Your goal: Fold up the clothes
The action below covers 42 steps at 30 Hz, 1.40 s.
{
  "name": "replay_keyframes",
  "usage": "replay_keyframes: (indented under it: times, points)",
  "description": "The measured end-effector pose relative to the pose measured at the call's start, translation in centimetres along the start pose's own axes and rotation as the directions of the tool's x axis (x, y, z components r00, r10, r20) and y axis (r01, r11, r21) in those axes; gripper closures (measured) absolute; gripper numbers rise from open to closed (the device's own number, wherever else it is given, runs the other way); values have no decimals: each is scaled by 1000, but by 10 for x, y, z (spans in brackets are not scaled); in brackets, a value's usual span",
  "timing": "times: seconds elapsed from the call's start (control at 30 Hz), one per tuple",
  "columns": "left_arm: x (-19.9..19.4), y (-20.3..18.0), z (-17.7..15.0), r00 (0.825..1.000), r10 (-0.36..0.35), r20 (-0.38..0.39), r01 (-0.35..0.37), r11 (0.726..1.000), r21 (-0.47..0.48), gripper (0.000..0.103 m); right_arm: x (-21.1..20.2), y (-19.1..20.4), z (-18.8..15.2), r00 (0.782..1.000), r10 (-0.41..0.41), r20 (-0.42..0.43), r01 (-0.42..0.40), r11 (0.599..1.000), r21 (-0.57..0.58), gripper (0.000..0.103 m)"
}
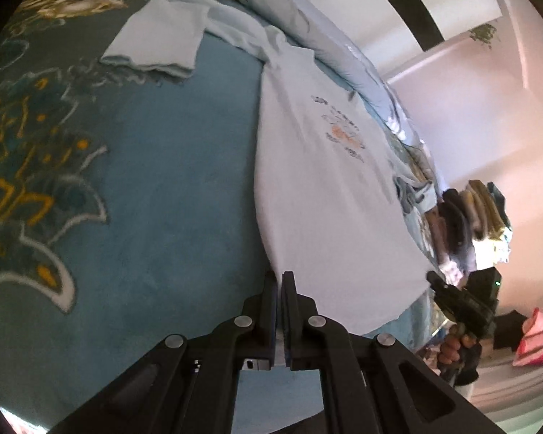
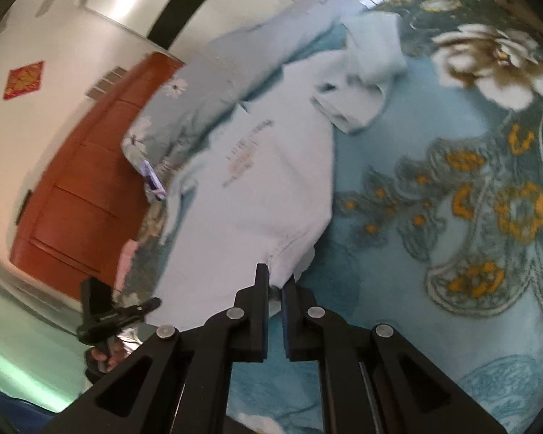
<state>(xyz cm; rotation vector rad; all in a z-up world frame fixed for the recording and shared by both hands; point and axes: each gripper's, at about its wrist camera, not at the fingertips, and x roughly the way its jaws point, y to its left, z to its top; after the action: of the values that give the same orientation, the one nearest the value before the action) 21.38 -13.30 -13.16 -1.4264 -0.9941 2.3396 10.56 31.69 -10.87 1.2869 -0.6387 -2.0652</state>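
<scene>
Both grippers, left gripper (image 1: 279, 278) and right gripper (image 2: 276, 276), reached forward, jaws pinched narrow on one pale T-shirt's (image 1: 325, 195) near hem.

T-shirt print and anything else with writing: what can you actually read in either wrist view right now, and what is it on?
T-shirt: several lines of dark lettering around an orange motif; too blurred to read in either view.
Red diamond-shaped sign on the wall: gold markings, too small and blurred to read.
Bedspread: floral pattern only, no text.
Both hand-held grippers: no legible label.
Nothing can be quoted word for word.
</scene>
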Motion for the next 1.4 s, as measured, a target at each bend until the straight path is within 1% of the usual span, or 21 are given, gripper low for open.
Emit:
replay_keyframes:
  times: [0.03,0.1,0.2,0.27,0.33,0.4,0.43,0.5,0.53,0.57,0.63,0.7,0.77,0.87,0.93,1.0,1.07,1.2,1.27,1.3,1.4]
  points:
    - [-2,0,3,1000,-2,-1,2,1000,10,99,0,-1,1,1000,-11,-3,11,1000,0,97]
    - [-10,2,11,1000,27,16,-28,999,39,98,0,-5,4,999,-38,-7,38,999,4,95]
    - [-24,8,29,994,101,52,-104,992,70,94,-6,-18,7,997,-80,-15,80,996,26,94]
    - [-27,13,45,990,124,72,-131,987,92,79,-11,-25,10,993,-115,-24,116,992,39,90]
    - [-23,15,71,988,126,84,-136,983,121,71,-17,-25,19,986,-165,-21,166,985,41,90]
    - [-10,8,106,986,138,98,-153,974,167,70,-23,-24,29,976,-216,-18,216,976,41,89]
    - [-4,2,122,984,144,103,-162,968,190,69,-25,-20,38,978,-209,-9,209,977,37,89]
    - [16,-18,161,982,147,119,-172,954,246,59,-22,-4,65,981,-195,11,195,981,-6,88]
    - [28,-28,181,981,147,130,-178,946,272,51,-16,8,84,981,-193,20,194,980,-45,82]
    - [40,-34,201,978,159,132,-191,939,285,47,-9,16,99,981,-195,26,196,978,-75,69]
    - [65,-46,242,974,184,135,-218,925,311,46,9,32,128,980,-198,33,201,970,-139,55]
    - [89,-47,276,968,223,116,-248,919,306,46,32,44,159,976,-217,32,218,951,-219,54]
    - [112,-46,307,960,261,99,-279,911,305,46,61,49,191,967,-251,30,250,933,-260,54]
    - [145,-45,335,942,333,51,-331,885,328,46,92,37,232,961,-274,39,276,932,-237,54]
    - [161,-47,345,929,367,41,-355,858,372,46,112,29,259,956,-288,46,291,931,-218,54]
    - [173,-46,353,921,389,41,-371,838,401,46,133,16,280,955,-294,29,294,936,-192,54]
    - [180,-41,356,927,375,22,-352,847,397,46,152,4,296,952,-308,0,303,938,-170,54]
    - [192,-31,361,938,345,-15,-313,867,388,45,186,-10,308,940,-335,-69,317,928,-193,54]
    - [194,-27,363,948,318,-24,-286,880,379,34,198,-12,307,931,-350,-104,321,921,-223,54]
    - [193,-25,363,955,295,-26,-265,890,370,32,202,-12,306,929,-352,-115,319,918,-235,54]
    - [191,-24,358,955,296,-17,-265,877,401,31,206,-12,305,929,-347,-125,309,917,-253,53]
